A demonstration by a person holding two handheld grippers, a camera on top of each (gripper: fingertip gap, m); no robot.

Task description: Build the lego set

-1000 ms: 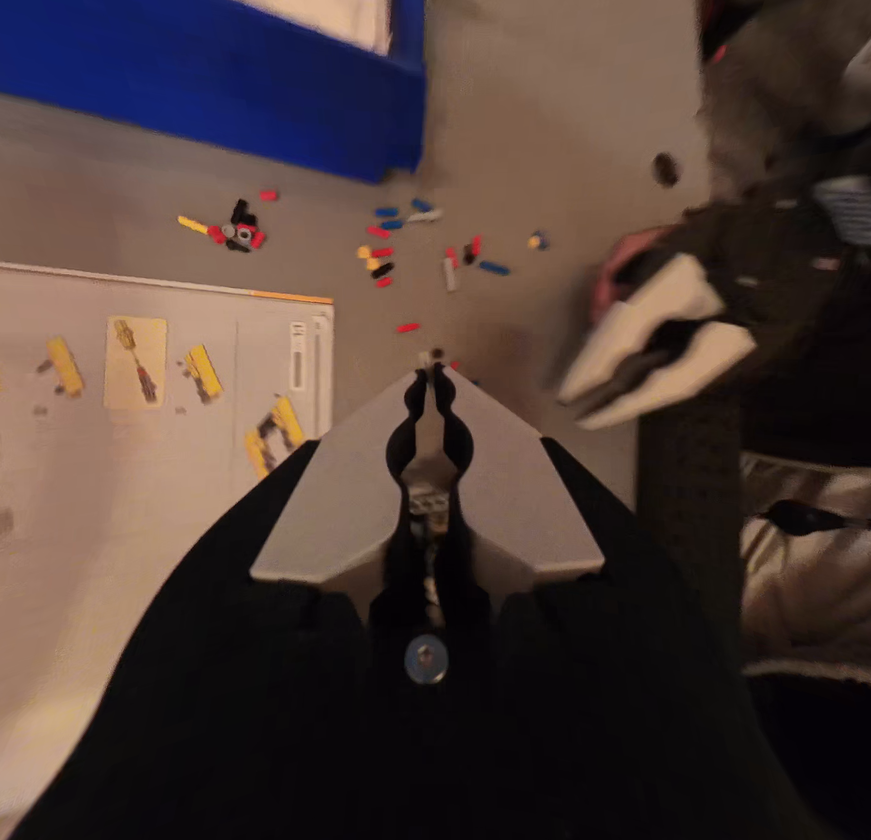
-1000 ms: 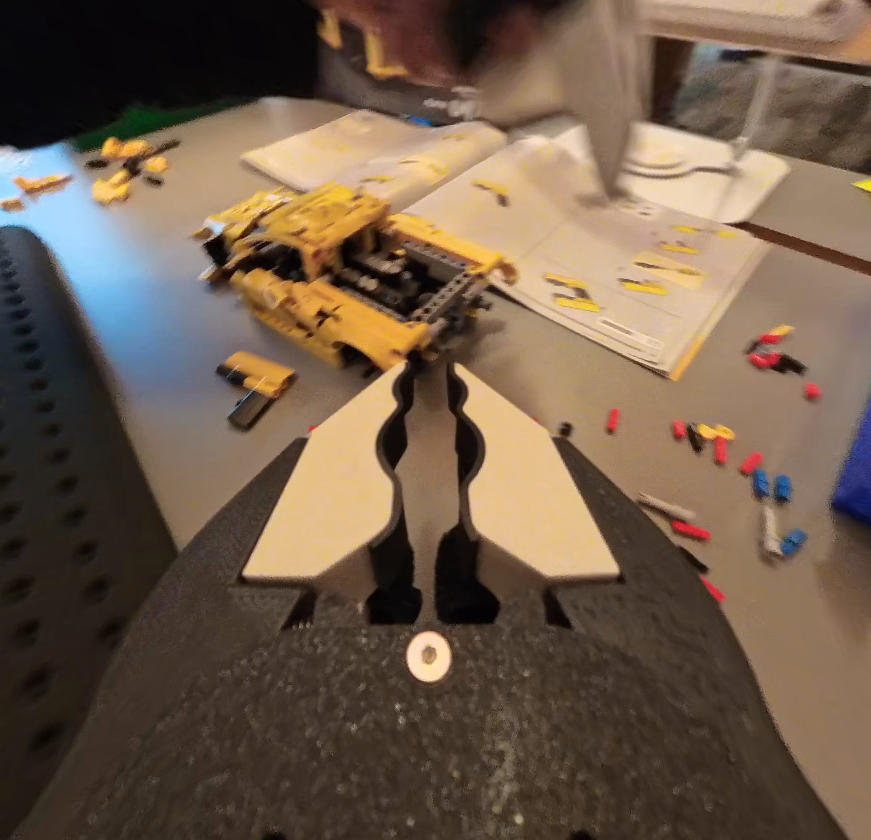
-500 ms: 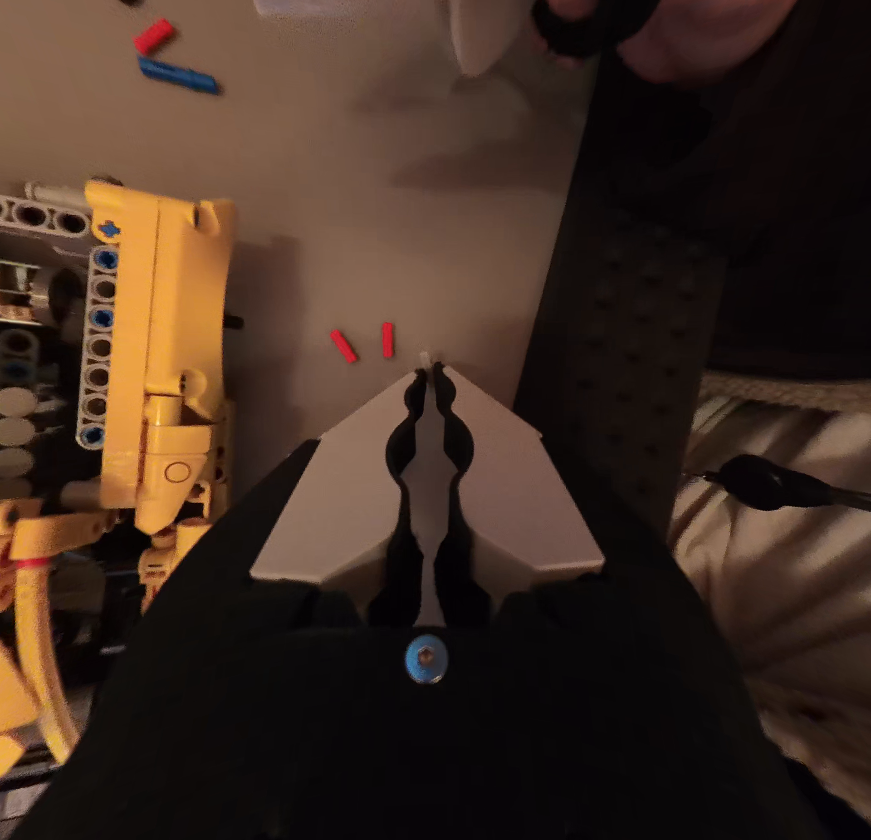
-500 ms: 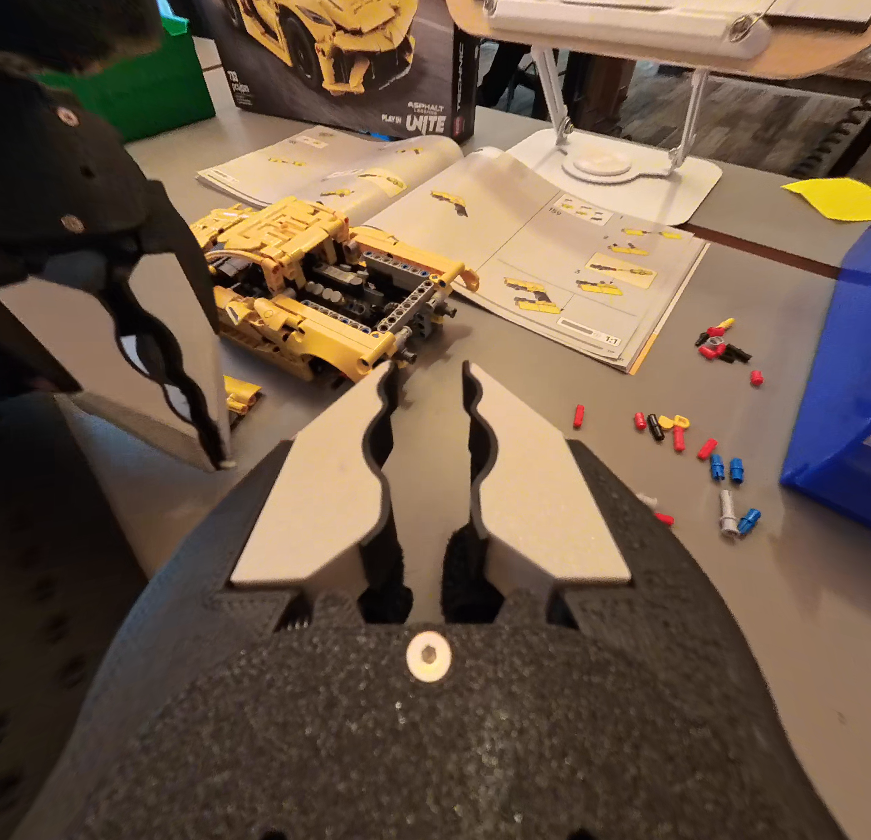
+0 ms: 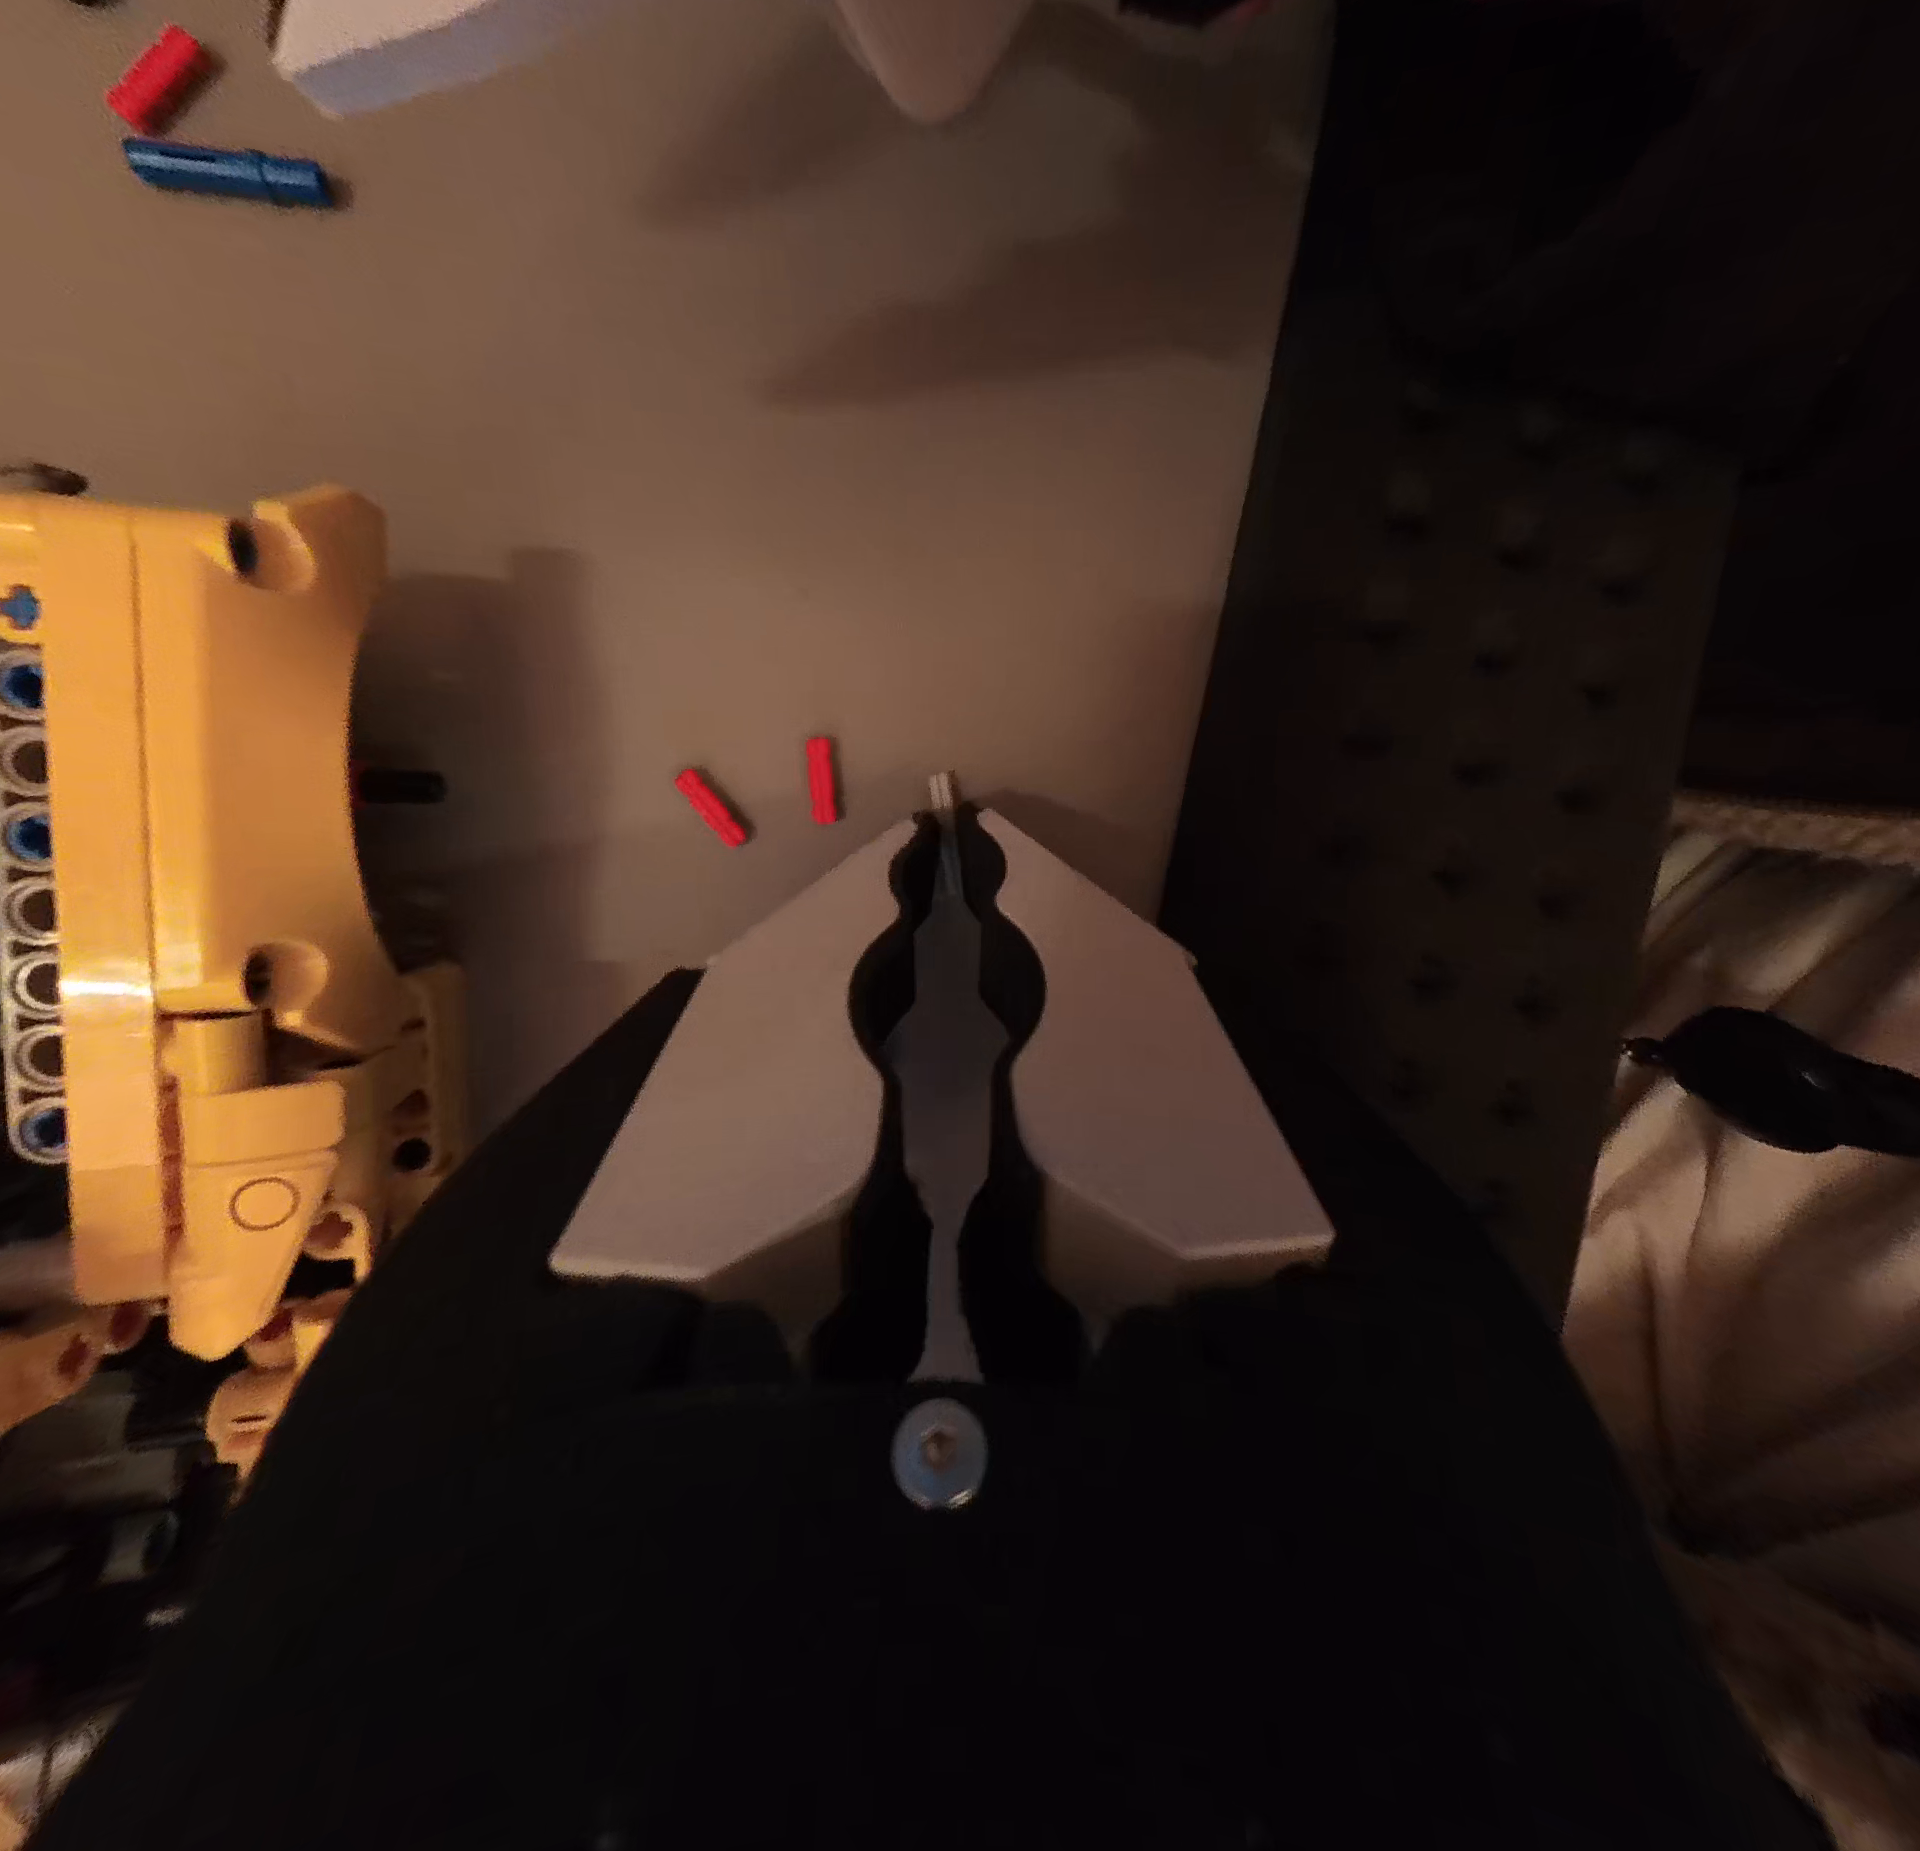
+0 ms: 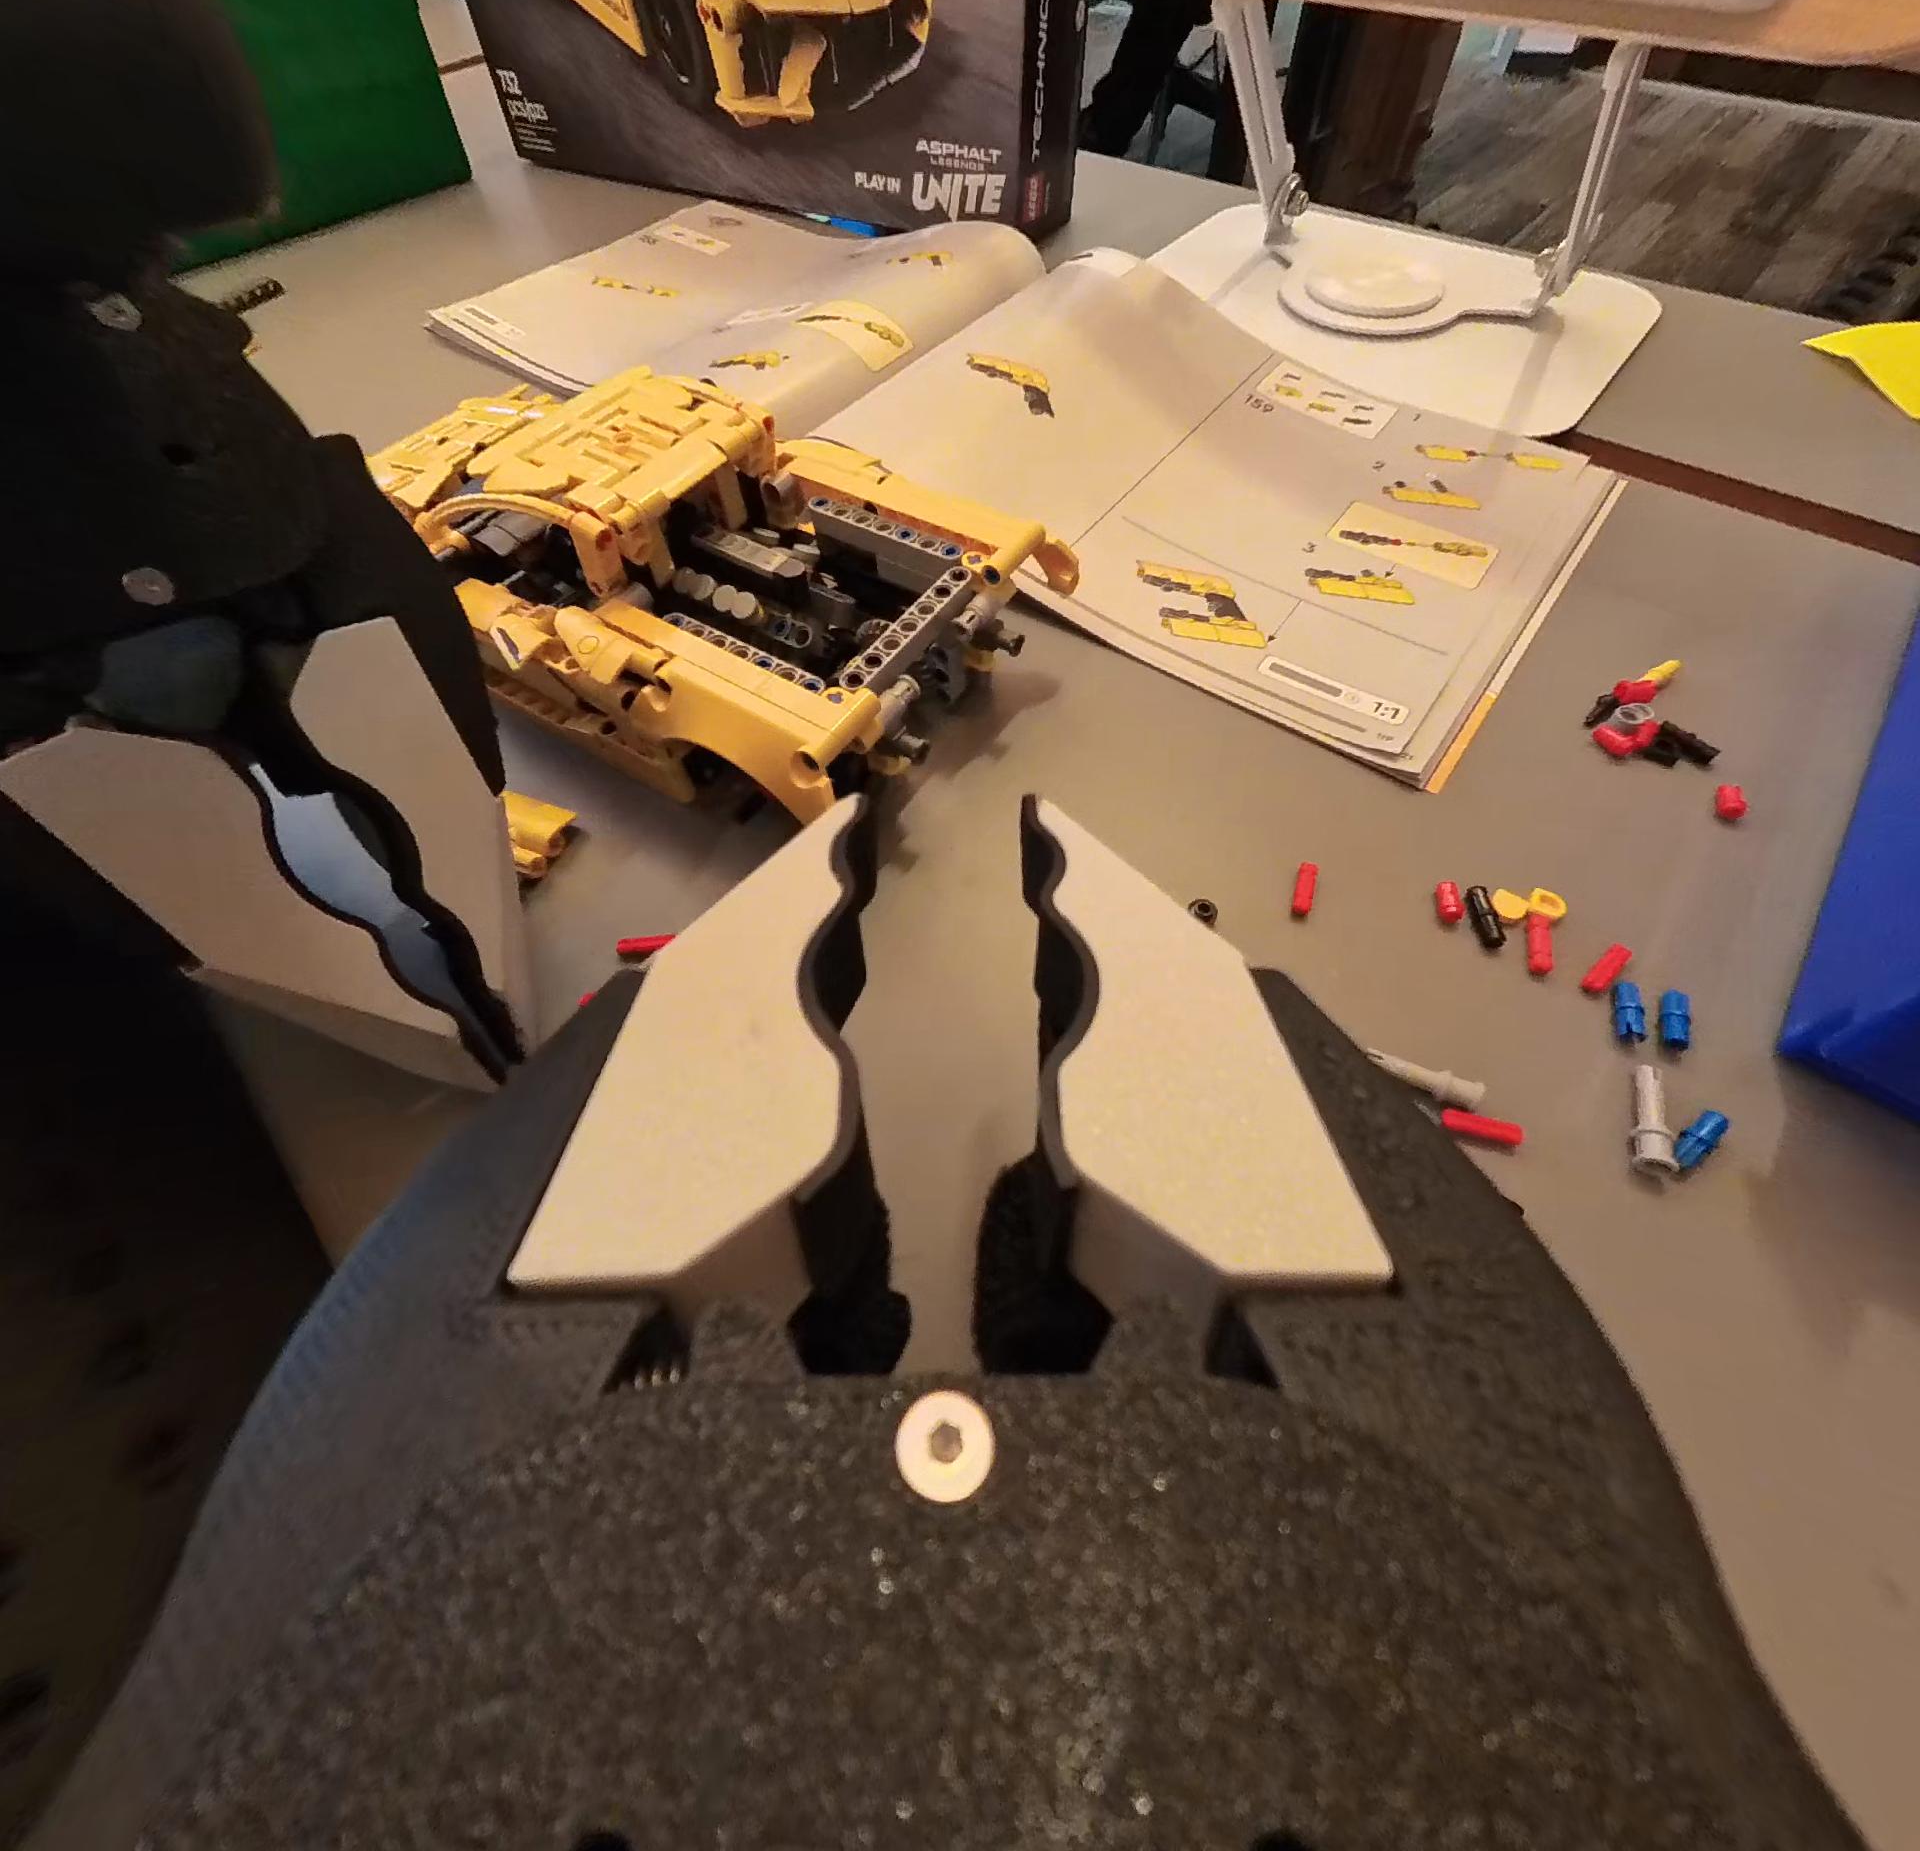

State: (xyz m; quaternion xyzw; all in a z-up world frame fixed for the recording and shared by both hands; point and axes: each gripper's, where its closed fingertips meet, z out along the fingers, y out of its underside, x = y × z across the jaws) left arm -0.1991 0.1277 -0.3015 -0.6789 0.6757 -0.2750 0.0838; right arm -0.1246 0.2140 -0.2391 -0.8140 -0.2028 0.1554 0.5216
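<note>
The partly built yellow car [image 6: 665, 575] stands on the grey table [image 6: 1195, 793]; its side also shows in the left wrist view [image 5: 208, 866]. My left gripper [image 5: 945, 819] is shut on a small light-grey pin [image 5: 941, 789] that sticks out past its tips. It points down at the table to the right of the car, close to two red pins [image 5: 712, 809]. It also shows in the right wrist view [image 6: 488, 1043]. My right gripper [image 6: 940, 825] is open and empty, just in front of the car's open rear end. Its fingers [image 5: 416, 25] show in the left wrist view.
An open instruction booklet [image 6: 1143, 471] lies behind the car, with the set's box [image 6: 790, 66] and a green bin [image 6: 343, 87] beyond. A white stand base [image 6: 1403, 315] is at the back right. Loose red, blue, black and grey pins [image 6: 1507, 928] lie right, by a blue bin [image 6: 1870, 918]. My right fingertips sit around 12 centimetres from my left ones.
My left gripper has swung from over the loose pins and booklet to the table beside the car, still shut on the pin. My right gripper has opened wider and come nearer the car.
</note>
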